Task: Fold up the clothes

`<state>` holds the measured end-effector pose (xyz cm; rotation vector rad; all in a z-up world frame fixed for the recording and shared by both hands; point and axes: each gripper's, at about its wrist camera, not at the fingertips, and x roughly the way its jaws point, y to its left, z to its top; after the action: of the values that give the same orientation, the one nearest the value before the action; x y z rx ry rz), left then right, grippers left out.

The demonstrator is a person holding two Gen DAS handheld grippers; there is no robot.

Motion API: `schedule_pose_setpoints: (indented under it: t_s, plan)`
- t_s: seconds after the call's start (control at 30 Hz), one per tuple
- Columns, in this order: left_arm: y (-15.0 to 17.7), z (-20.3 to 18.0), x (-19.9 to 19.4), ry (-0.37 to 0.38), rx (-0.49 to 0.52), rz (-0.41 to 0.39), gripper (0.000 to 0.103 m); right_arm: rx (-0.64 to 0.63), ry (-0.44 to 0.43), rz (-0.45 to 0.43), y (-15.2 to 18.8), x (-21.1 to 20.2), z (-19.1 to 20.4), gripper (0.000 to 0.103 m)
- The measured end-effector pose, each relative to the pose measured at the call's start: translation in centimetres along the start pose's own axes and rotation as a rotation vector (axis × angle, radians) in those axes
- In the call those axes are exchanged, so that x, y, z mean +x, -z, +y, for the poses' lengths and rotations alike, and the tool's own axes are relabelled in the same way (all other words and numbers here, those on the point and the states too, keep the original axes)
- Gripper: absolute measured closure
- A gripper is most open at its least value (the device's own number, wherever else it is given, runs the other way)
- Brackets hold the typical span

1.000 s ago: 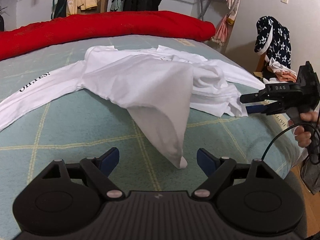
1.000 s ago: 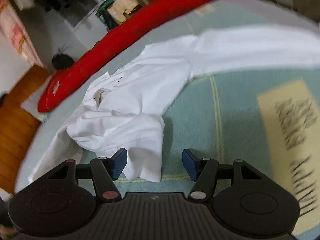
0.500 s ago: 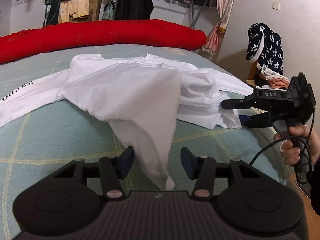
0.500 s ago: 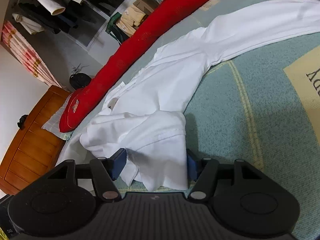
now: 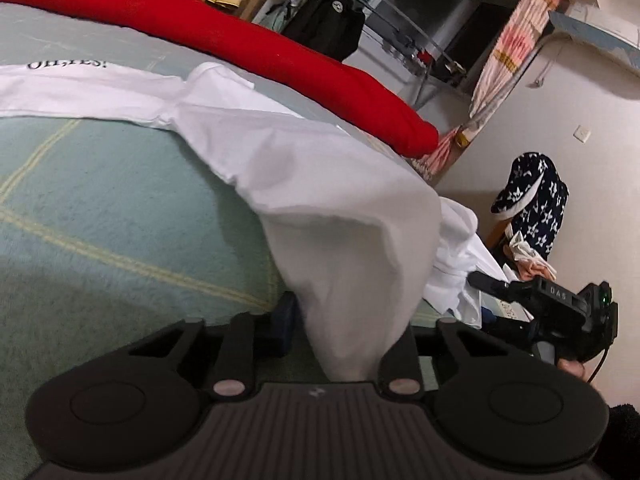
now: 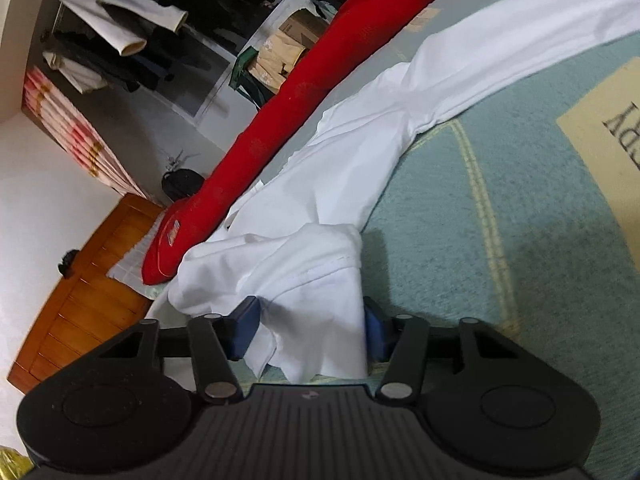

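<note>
I have a bed (image 5: pixel 100 216) under a pale green blanket with a long red bolster (image 5: pixel 248 36) along its far side, and the white shirt (image 5: pixel 280 152) sprawled across the middle, one sleeve stretched flat toward the far end, the near part bunched and lifted. So the garment is on the bed, partly spread, not yet folded by my reading.

The step in hand looks like taking two corners of the hem before drawing the cloth out flat. My left tool (image 5: pixel 348 332) is closing, with a hanging peak of fabric between its jaws; the cloth hides one pad, and I judge the grip nearly made, already narrow. My right tool (image 6: pixel 310 328) is also closing, at a middling gap, with the stitched hem edge (image 6: pixel 320 268) lying between the blue pads (image 6: pixel 244 326), which do not yet seem to press it.

To do this well I would let both close fully before lifting, and check that each holds a single layer near a true corner, not a wad. The right side looks crumpled, so I might catch two layers there. Then pull the hands apart evenly to tension the hem.
</note>
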<state>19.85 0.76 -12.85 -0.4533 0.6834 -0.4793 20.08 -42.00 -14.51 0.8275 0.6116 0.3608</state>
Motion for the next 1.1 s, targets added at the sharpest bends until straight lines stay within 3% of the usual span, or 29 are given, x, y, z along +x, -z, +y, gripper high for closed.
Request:
schedule_pose_setpoints:
  t_s: [0.13, 0.17, 0.27, 0.37, 0.53, 0.67, 0.8, 1.1]
  plan:
    - [0.3, 1.5, -0.3, 0.03, -0.084, -0.032, 0.087, -0.017, 0.004, -0.02, 0.3, -0.1, -0.3, 0.056]
    - [0.4, 1.7, -0.3, 0.027, -0.1, -0.034, 0.092, -0.026, 0.006, -0.029, 0.5, -0.1, -0.3, 0.058]
    - [0.3, 2.1, -0.3, 0.014, -0.129, -0.034, 0.094, -0.013, 0.01, -0.043, 0.6, -0.5, -0.4, 0.064]
    - [-0.2, 2.2, -0.6, 0.013, -0.138, -0.022, 0.097, -0.015, -0.016, -0.024, 0.9, -1.0, 0.1, 0.081]
    - [-0.3, 3.1, -0.6, 0.041, -0.177, -0.015, 0.097, 0.002, -0.043, -0.008, 1.3, -0.5, -0.4, 0.079]
    - [-0.7, 2.6, -1.4, 0.032, -0.171, -0.004, 0.101, -0.023, -0.033, -0.001, 1.1, -0.9, 0.7, 0.091]
    - [-1.6, 2.4, -3.5, 0.069, -0.178, -0.013, 0.101, -0.056, -0.036, 0.005, 1.0, -2.7, 2.9, 0.093]
    - [-4.0, -0.1, -10.6, 0.122, -0.05, -0.057, 0.101, -0.178, -0.055, -0.008, -0.2, -8.4, 8.9, 0.094]
